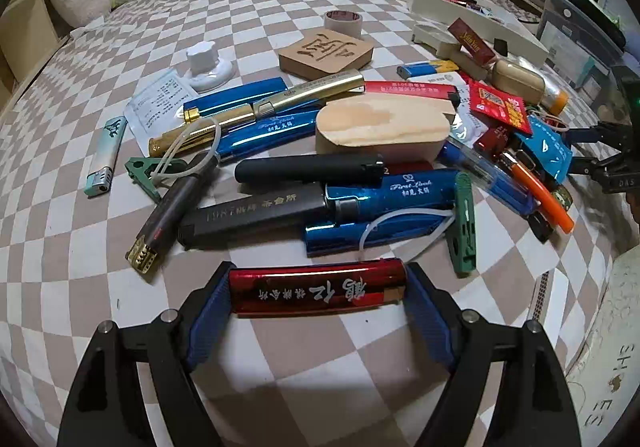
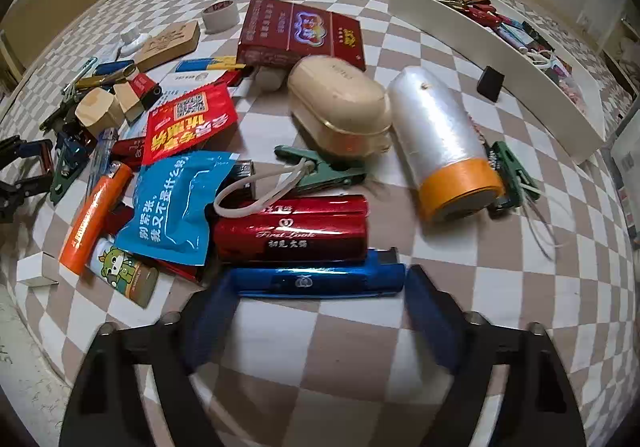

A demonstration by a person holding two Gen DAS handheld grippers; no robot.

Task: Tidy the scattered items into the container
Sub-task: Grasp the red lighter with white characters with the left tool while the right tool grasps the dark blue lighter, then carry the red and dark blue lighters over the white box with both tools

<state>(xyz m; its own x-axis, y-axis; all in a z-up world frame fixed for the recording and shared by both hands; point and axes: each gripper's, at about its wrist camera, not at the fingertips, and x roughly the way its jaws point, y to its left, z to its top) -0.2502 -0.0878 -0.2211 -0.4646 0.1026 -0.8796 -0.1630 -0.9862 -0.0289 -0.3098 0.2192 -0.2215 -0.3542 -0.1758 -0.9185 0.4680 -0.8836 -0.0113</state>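
Note:
My left gripper (image 1: 318, 293) is shut on a red lighter (image 1: 316, 293) with gold lettering. The lighter lies crosswise, and a blue pad presses on each of its ends, just above the checkered cover. Behind it lies a pile of lighters, pens and green clips. My right gripper (image 2: 318, 283) holds a shiny blue lighter (image 2: 316, 279) end to end between its pads, low over the cover, with a red lighter (image 2: 292, 233) right behind it. The white container (image 2: 500, 59) stands at the far right with several small items inside. In the left wrist view the container (image 1: 480, 19) sits at the back right.
A checkered bed cover (image 1: 280, 359) carries everything. A wooden block (image 1: 380, 127), tape roll (image 1: 343, 22) and carved wooden tile (image 1: 326, 53) lie behind the left pile. A plastic film roll (image 2: 444, 143), beige case (image 2: 340, 107) and red carton (image 2: 300, 33) lie ahead of my right gripper. Shelves stand far right.

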